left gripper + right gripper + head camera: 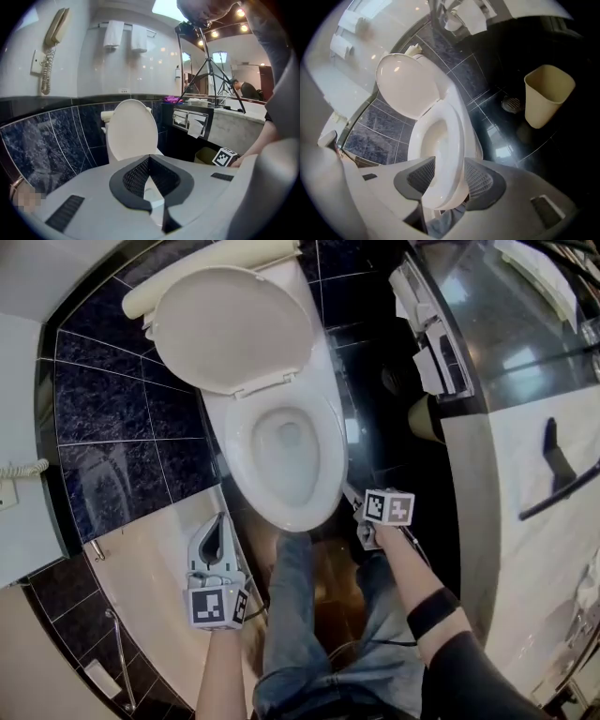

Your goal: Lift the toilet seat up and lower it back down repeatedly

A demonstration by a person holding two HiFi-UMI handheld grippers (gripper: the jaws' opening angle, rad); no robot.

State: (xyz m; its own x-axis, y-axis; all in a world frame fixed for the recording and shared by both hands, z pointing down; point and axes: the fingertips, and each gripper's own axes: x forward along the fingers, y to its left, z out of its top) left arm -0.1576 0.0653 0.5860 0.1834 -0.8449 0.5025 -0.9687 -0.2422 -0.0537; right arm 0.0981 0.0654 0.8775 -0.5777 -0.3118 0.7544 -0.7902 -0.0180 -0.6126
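- Toilet seat [330, 457] lay low over the bowl, hinge at the far end and front rim nearest the person. Could not tell whether it rested fully on the bowl or sat slightly raised.
- Lid [232, 326] stood up against the tank at the far end, well apart from the seat.
- Right gripper [445, 183] was at the near-right of the seat's front rim. Its own view showed the white rim filling the space between the two pads, jaws closed onto it from either side.
- Left gripper [218, 521] hung near-left of the bowl, apart from it. Jaw tips were drawn together with nothing between them, and only the toilet showed beyond.
- Waste bin [548, 93] stood on the dark floor to the right of the toilet, out of the working path.
- Step in hand, as judged: bottom of a cycle, with the seat gripped and ready for a lift.
- Next move, as judged: raise the front rim in an arc about the far hinge, letting the gripper turn with the seat so the rim does not slip from the pads. Stop short of striking the lid, then reverse and lower slowly.
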